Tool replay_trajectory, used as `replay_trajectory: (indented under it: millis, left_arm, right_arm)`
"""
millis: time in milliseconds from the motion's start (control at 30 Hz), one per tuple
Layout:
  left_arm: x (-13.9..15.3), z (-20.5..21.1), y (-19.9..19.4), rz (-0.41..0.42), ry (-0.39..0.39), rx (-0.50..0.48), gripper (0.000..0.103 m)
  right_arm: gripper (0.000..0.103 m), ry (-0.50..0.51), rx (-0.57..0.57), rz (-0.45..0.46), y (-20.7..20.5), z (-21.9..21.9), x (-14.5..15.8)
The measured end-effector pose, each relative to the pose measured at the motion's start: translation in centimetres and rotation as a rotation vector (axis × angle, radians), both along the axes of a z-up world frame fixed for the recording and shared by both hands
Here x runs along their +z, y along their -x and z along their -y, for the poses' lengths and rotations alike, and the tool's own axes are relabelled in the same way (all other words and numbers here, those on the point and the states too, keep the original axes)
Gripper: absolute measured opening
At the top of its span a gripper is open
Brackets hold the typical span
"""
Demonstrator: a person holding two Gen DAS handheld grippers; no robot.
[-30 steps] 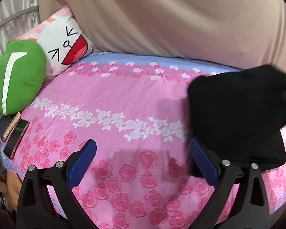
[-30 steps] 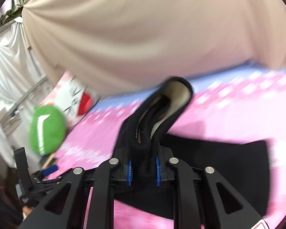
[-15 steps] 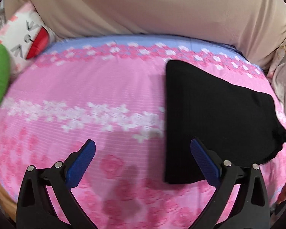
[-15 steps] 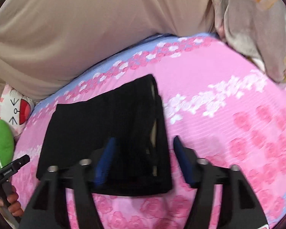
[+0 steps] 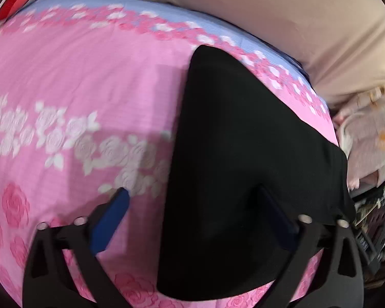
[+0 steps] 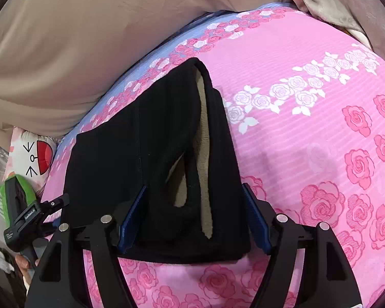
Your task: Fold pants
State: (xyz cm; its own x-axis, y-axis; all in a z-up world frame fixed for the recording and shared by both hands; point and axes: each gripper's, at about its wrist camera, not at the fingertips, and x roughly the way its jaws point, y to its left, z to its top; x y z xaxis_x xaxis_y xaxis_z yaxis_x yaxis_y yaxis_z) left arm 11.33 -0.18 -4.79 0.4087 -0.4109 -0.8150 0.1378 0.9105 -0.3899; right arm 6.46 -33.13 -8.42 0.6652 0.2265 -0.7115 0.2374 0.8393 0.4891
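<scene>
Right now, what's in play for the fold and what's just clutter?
In play: black pants, lying folded on the bed; left claw; right claw.

Clutter: cartoon-face pillow, green cushion, beige curtain, pink floral sheet.

A bedroom in a home.
A bed fills both views, covered by a pink rose-print sheet (image 6: 320,133); a cartoon-face cushion (image 6: 33,159) and a green cushion (image 6: 25,182) lie at the left edge, and a beige drape (image 6: 89,38) hangs across the top.

Black plastic right gripper (image 6: 195,220) and left gripper (image 5: 196,220), lower frame: blue-padded jaws, silver screws.
</scene>
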Motion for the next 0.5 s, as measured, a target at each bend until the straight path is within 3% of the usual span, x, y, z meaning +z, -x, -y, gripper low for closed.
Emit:
replay_trajectory:
  millis: [33, 67, 133, 167, 267, 333, 400, 467, 500]
  left_arm:
    - [0.0, 0.4, 0.1, 0.009, 0.015, -0.020, 0.058]
    - [0.3, 0.7, 0.2, 0.011, 0.035, -0.033, 0.053]
    - [1.8, 0.7, 0.8, 0.052, 0.008, -0.048, 0.026]
    - [2.6, 0.4, 1.1, 0.074, 0.005, -0.048, 0.023]
    - [5.3, -2.2, 2.3, 0.086, 0.066, -0.074, 0.019]
    - [6.7, -4.4, 4.0, 0.107, 0.032, -0.067, 0.018]
    - [7.4, -6.6, 6.2, 0.141, -0.089, -0.034, 0.021]
    - [6.5, -7.7, 7.6, 0.143, -0.230, 0.005, 0.033]
    - [5.7, -8.1, 8.3, 0.147, -0.346, 0.055, 0.039]
  right_arm:
    - [0.063, 0.016, 0.007, 0.006, 0.0, -0.3, 0.1]
    - [0.057, 0.022, 0.012, 0.014, 0.0, -0.5, 0.2]
    - [0.039, 0.031, 0.010, 0.024, 0.2, -0.9, 1.1]
    - [0.038, 0.042, 0.014, 0.039, 0.5, -1.4, 2.1]
    - [0.035, 0.045, 0.074, 0.102, 1.2, -3.4, 5.3]
    - [0.035, 0.051, 0.130, 0.128, 1.8, -5.3, 6.8]
    - [0.038, 0.051, 0.201, 0.119, 2.6, -7.6, 6.8]
    - [0.043, 0.075, 0.242, 0.065, 2.9, -9.3, 4.9]
    - [0.053, 0.119, 0.228, 0.028, 3.0, -9.8, 3.8]
